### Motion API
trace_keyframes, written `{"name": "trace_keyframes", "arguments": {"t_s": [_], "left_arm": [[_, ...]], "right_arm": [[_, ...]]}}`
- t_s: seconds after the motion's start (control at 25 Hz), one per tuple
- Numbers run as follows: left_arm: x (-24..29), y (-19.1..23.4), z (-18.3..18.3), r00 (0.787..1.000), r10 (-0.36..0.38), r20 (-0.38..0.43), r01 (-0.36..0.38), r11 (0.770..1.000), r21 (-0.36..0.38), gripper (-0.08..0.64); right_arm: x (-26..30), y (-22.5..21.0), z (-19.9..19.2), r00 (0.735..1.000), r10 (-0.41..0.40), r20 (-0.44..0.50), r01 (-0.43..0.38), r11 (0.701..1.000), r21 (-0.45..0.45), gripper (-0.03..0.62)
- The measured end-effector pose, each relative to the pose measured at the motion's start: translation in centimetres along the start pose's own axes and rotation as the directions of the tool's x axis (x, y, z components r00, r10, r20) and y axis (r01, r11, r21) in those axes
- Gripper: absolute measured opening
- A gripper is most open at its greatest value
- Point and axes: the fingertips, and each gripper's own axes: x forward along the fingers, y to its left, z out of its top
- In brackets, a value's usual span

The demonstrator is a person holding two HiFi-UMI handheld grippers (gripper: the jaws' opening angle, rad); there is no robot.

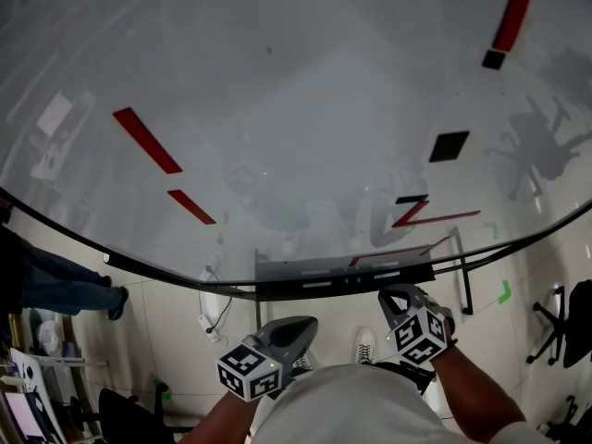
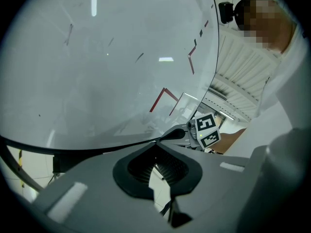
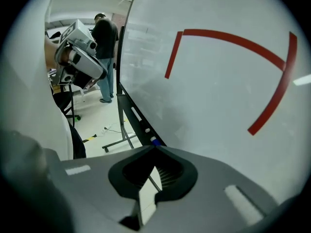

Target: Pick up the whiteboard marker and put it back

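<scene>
White-surfaced whiteboard (image 1: pixel 277 109), red strokes (image 1: pixel 146 140) across it, fills most of my head view. Black marker tray (image 1: pixel 416 273) runs along its lower edge. Whiteboard marker (image 3: pixel 154 140), blue end showing, lies in that tray just ahead of my right gripper (image 3: pixel 155 147). Right gripper: jaws clenched tip to tip, nothing between them. Left gripper (image 2: pixel 158 142): likewise closed and empty, held near the right one, short of the tray.

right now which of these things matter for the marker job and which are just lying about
For the job: marker, tray under the whiteboard, left tongs and right tongs, both shut and empty.
Just lying about: black square, red strokes, office chair, floor cable, bystander.
</scene>
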Motion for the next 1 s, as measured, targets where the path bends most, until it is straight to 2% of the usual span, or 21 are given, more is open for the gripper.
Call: {"name": "trace_keyframes", "arguments": {"t_s": [0.28,0.36,0.4,0.48,0.52,0.6,0.64,0.68,0.72,0.88,0.92,1.0], "left_arm": [[0.2,-0.2,0.1,1.0,-0.002,-0.002,0.002,1.0,0.007,0.017],[0.1,-0.1,0.1,1.0,0.003,-0.001,-0.002,1.0,0.006,0.017],[0.1,-0.1,0.1,1.0,0.005,0.0,-0.005,1.0,0.006,0.017],[0.1,0.1,0.2,1.0,0.009,0.003,-0.009,1.0,0.008,0.017],[0.1,0.2,0.3,1.0,0.011,0.005,-0.011,1.0,0.009,0.017],[0.1,0.1,0.5,1.0,0.01,0.009,-0.01,1.0,0.013,0.017],[0.1,0.1,0.5,1.0,0.007,0.011,-0.007,1.0,0.015,0.017],[0.1,0.0,0.6,1.0,0.003,0.014,-0.004,1.0,0.016,0.017],[0.1,-0.1,0.6,1.0,-0.001,0.018,0.001,1.0,0.016,0.017],[0.2,-0.7,0.9,0.999,-0.025,0.034,0.024,1.0,0.016,0.017],[0.2,-0.9,0.9,0.999,-0.031,0.038,0.031,0.999,0.017,0.017],[0.1,-1.3,1.1,0.998,-0.044,0.045,0.043,0.999,0.019,0.017]], "right_arm": [[-0.4,0.2,0.4,1.0,-0.005,0.019,0.005,1.0,0.011,0.002],[-0.7,0.3,0.7,0.999,0.014,0.045,-0.017,0.998,0.066,0.002],[-1.0,0.3,0.9,0.997,0.035,0.071,-0.043,0.991,0.125,0.002],[-1.6,0.2,1.4,0.984,0.088,0.152,-0.129,0.95,0.285,0.002],[-2.0,0.0,1.7,0.972,0.114,0.203,-0.184,0.911,0.37,0.002],[-2.8,-0.2,2.4,0.938,0.152,0.312,-0.3,0.808,0.507,0.002],[-3.1,-0.2,2.8,0.92,0.162,0.357,-0.346,0.762,0.547,0.002],[-3.5,-0.3,3.1,0.906,0.165,0.39,-0.378,0.731,0.568,0.002],[-3.7,-0.2,3.3,0.897,0.166,0.409,-0.394,0.718,0.573,0.002],[-4.2,0.5,3.7,0.89,0.181,0.419,-0.406,0.732,0.547,0.002],[-4.4,0.8,3.8,0.884,0.189,0.428,-0.421,0.721,0.551,0.002],[-4.9,1.2,4.4,0.858,0.207,0.47,-0.473,0.674,0.567,0.002]]}}
